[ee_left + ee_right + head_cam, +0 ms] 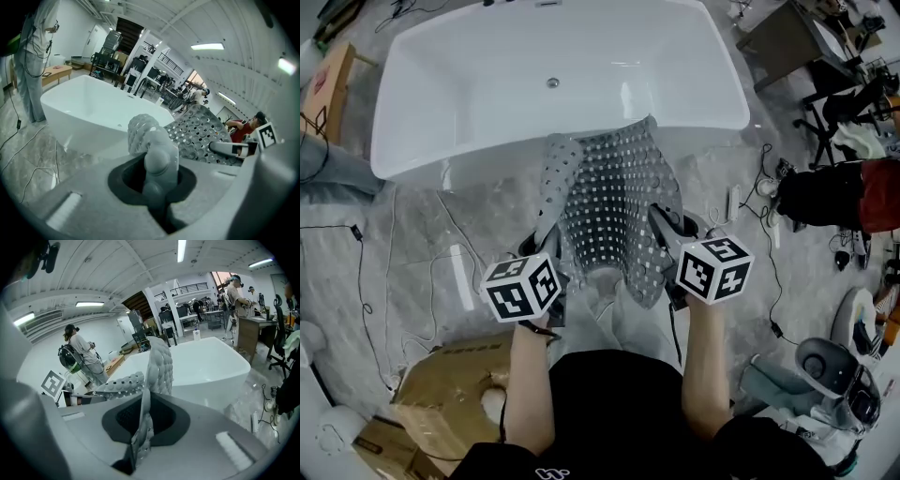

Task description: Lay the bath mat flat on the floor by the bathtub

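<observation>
A grey perforated bath mat (pixel 614 202) hangs in the air in front of me, crumpled and folded, its far edge near the rim of the white bathtub (pixel 487 75). My left gripper (pixel 551 251) is shut on the mat's near left edge, where a bunched fold of mat (pixel 157 150) pokes up between the jaws. My right gripper (pixel 667 232) is shut on the near right edge; a thin strip of mat (pixel 146 413) stands pinched in its jaws. The tub (pixel 89 105) (pixel 206 364) lies just beyond the mat in both gripper views.
Marbled grey floor (pixel 431 234) runs along the tub, with cables (pixel 361 281) trailing over it. Cardboard boxes (pixel 441 394) sit at my near left. A person in red (pixel 862 192), chairs and gear crowd the right. People stand behind the tub (pixel 33 56) (pixel 82 355).
</observation>
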